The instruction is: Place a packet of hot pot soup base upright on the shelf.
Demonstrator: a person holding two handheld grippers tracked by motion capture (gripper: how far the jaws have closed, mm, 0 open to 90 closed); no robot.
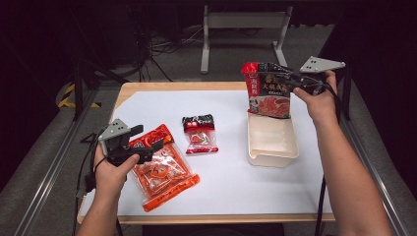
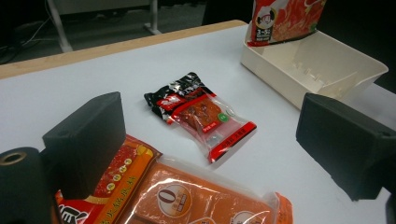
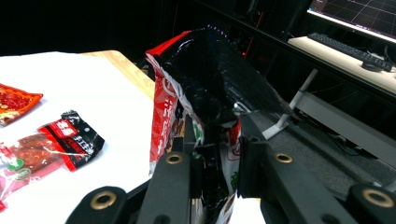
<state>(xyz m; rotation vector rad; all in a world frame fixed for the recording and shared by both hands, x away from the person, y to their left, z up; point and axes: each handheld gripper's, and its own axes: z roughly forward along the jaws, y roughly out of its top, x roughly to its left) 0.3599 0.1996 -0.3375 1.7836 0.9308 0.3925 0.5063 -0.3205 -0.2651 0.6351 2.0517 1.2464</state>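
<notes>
Tabletop [image 1: 221, 191]: white tray [image 1: 273, 142] right of centre. Right tool [image 1: 290, 84] clamps the black-and-red sauce pouch [image 1: 268, 91] by its side, pouch upright, long axis vertical, bottom edge just over the tray's far end. Left tool [image 1: 147, 142] jaws wide apart, holding nothing, over the orange seasoning pack [image 1: 164, 172]. Small red-black packet [image 1: 199, 133] lies between.

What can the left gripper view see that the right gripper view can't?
Left gripper view alone: the white tray and the orange packet under its open jaws. Right gripper view alone: its jaws pinching the tall black-and-red pouch, with a desk and keyboard behind. Both share the small red-and-black packet lying on the white table.
</notes>
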